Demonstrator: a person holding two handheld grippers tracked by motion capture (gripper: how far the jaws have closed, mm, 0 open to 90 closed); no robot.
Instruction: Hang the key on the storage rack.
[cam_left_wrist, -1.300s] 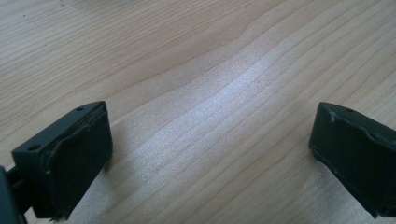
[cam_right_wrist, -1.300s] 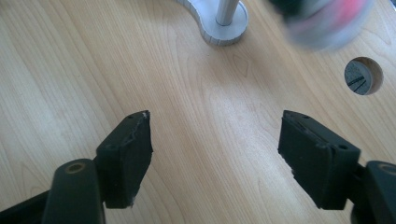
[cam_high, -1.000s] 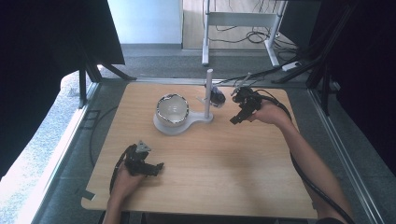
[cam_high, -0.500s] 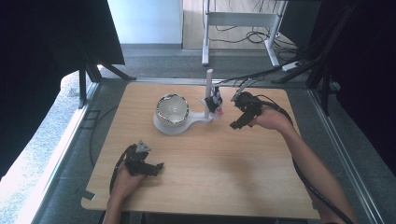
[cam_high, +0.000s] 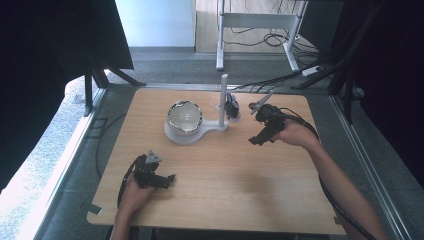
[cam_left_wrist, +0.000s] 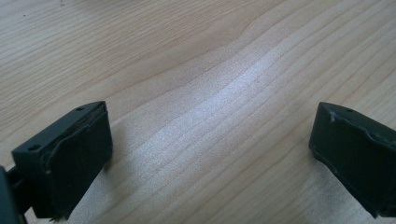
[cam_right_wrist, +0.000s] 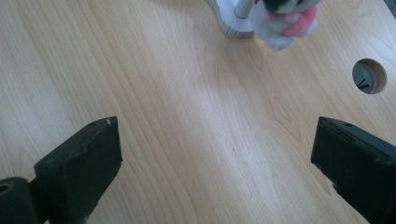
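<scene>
A white stand (cam_high: 192, 136) on the wooden table (cam_high: 225, 190) carries a shiny bowl (cam_high: 184, 117) and an upright post (cam_high: 223, 99). A small dark plush toy (cam_high: 231, 106) hangs at the post; in the right gripper view its white and pink underside (cam_right_wrist: 286, 25) shows beside the stand's base (cam_right_wrist: 235, 22). My right gripper (cam_high: 256, 139) (cam_right_wrist: 215, 172) hovers to the right of the post. Its jaws have just been opening and stand open with nothing between them. My left gripper (cam_high: 169, 179) (cam_left_wrist: 210, 158) rests open near the table's front left over bare wood.
A round hole (cam_right_wrist: 369, 75) is cut in the tabletop near the post. Cables (cam_high: 270, 80) trail off the table's far edge. A metal frame (cam_high: 260, 22) stands on the floor beyond the table.
My right gripper has drawn back from the post toward the near right. The plush toy stays at the post. The left gripper has not moved.
</scene>
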